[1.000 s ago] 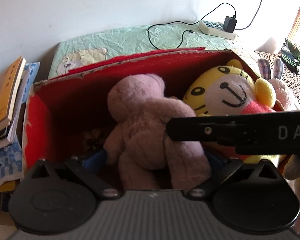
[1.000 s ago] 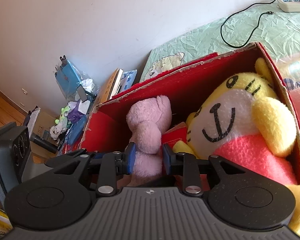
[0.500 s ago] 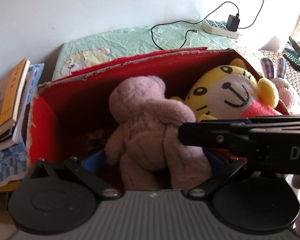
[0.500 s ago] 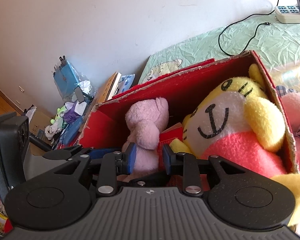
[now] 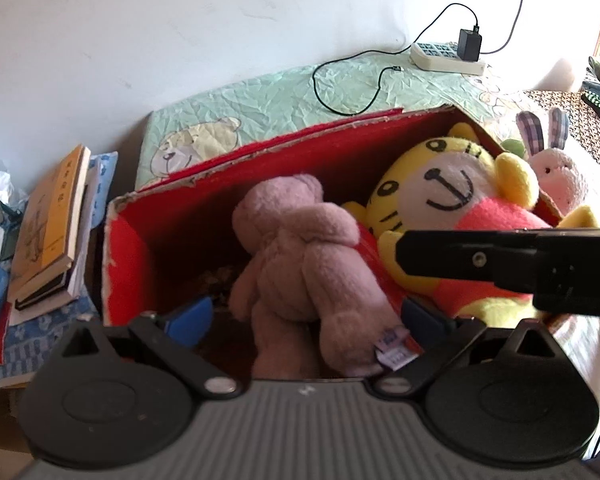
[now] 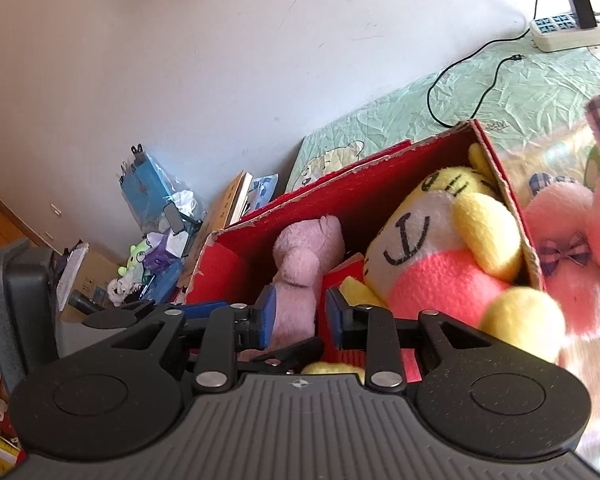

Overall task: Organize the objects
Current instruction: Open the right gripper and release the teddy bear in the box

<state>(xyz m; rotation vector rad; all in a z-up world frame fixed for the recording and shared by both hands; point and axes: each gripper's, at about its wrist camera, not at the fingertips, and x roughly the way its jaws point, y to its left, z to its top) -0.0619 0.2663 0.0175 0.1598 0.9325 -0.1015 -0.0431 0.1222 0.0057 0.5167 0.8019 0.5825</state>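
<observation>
Right wrist view: the red box (image 6: 260,256) lies ahead of the jaws, the yellow tiger (image 6: 440,248) packed inside. The right gripper (image 6: 298,316), jaws just loosening (probably letting go), brackets the pink bear (image 6: 300,264); the left gripper (image 5: 306,316) straddles it, spread wide.

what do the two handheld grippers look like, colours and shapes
Both share one design. The left gripper and the right gripper each have a grey ribbed body, two round black discs at the sides, black linkage arms with silver rivets, and blue pads on the fingertips. No cables or sleeves show.
</observation>
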